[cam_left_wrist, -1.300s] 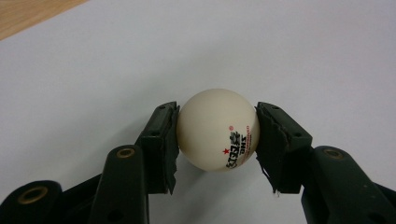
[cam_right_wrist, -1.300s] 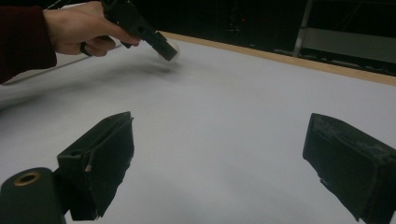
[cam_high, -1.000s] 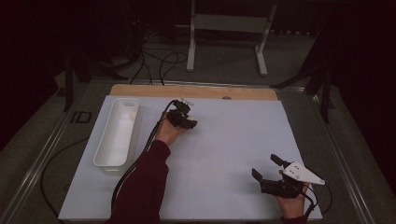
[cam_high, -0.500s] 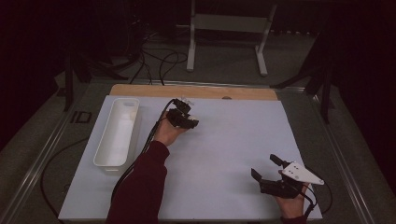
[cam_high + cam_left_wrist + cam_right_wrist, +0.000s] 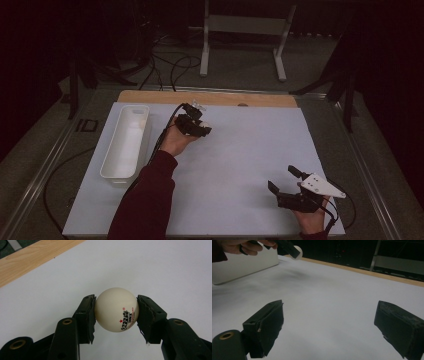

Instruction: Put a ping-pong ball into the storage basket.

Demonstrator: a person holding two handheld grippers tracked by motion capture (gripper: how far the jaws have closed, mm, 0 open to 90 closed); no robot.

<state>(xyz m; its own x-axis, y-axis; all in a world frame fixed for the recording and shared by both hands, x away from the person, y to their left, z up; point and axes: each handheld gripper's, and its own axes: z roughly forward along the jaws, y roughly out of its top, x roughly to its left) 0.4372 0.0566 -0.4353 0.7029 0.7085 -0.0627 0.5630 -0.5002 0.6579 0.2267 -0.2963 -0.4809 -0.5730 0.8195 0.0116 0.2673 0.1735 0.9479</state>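
Observation:
A white table-tennis ball [image 5: 117, 311] with a red star and black print sits between the two black pads of my left gripper [image 5: 116, 299], which is shut on it. In the high view the left gripper [image 5: 196, 114] hangs a little above the far middle of the white mat [image 5: 240, 145], just right of the tray. The right gripper view shows the ball [image 5: 297, 252] far off with its shadow on the mat below. My right gripper [image 5: 284, 179] rests near the front right of the mat, its jaws wide open with nothing between them [image 5: 329, 317].
A long white tray [image 5: 116, 176] lies along the mat's left side, also seen as the tray [image 5: 242, 265] in the right gripper view. A wooden strip [image 5: 210, 98] borders the mat's far edge. Cables and a metal stand [image 5: 245, 30] are on the floor beyond.
My left gripper has risen slightly with the ball held in it. The right gripper has stayed where it was.

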